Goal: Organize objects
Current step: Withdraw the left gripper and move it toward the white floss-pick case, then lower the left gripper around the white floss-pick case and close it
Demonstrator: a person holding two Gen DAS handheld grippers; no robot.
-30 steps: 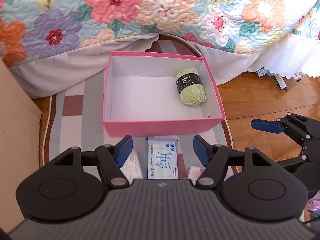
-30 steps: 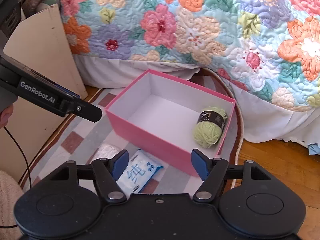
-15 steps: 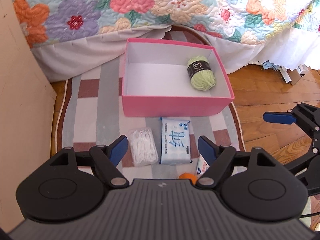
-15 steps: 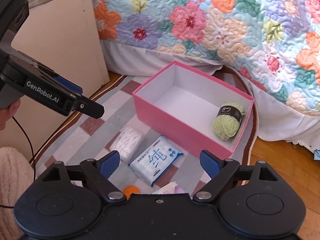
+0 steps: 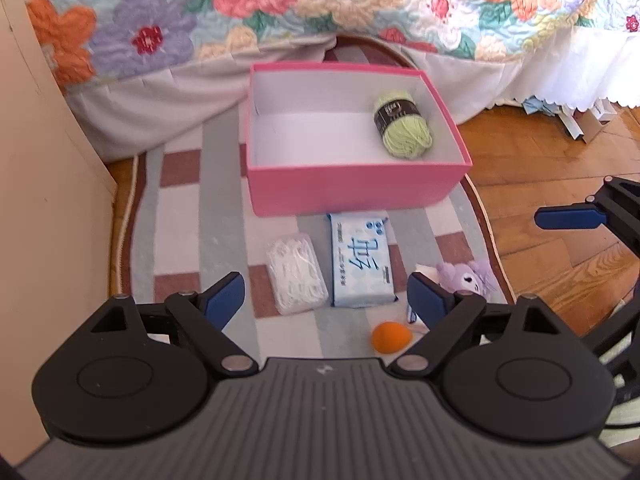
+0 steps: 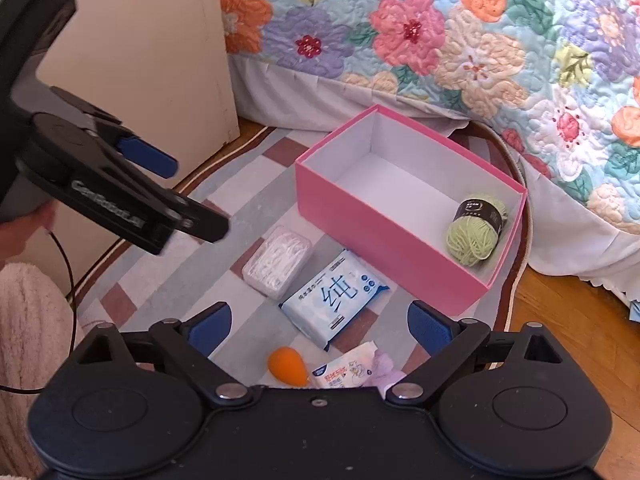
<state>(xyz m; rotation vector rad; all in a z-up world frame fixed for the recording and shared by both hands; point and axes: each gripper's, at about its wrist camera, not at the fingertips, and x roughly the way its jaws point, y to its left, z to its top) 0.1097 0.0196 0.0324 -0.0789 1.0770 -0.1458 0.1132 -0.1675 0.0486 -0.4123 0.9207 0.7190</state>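
Between picks. Yarn (image 5: 403, 127) already sits in the pink box (image 5: 352, 190), at its right end – rest of the box is bare white floor. Everything else lies on the rug (image 5: 180, 216), in front of the box's near wall: wipes pack (image 5: 360, 260) just beside that wall, floss-pick case (image 5: 295, 273) to its left and close alongside, orange egg (image 5: 390, 336) nearer the cameras, purple plush (image 5: 466, 276) to the right w/ a small tissue pack (image 6: 348, 370) touching or under it – can't tell which.

Left hand-held gripper (image 5: 326, 300) hangs above the rug, jaws wide & just been opening, nothing between the pads; wipes pack and floss case lie below the gap, apart from the pads. Right hand-held gripper (image 6: 318, 322) same story – jaws wide, just been opening, empty, above the wipes pack and egg. Each shows in the other's view, off to the side.

Judgement: the step is choosing the next item and lining up on it. Next move calls for dropping one gripper onto a single item, prob. the wipes pack or floss case, pads astride its short width, closing, then lifting over the near wall into the free left part of the box. Items sit close, so come down square or a pad nudges a neighbour. Egg is round – may roll.
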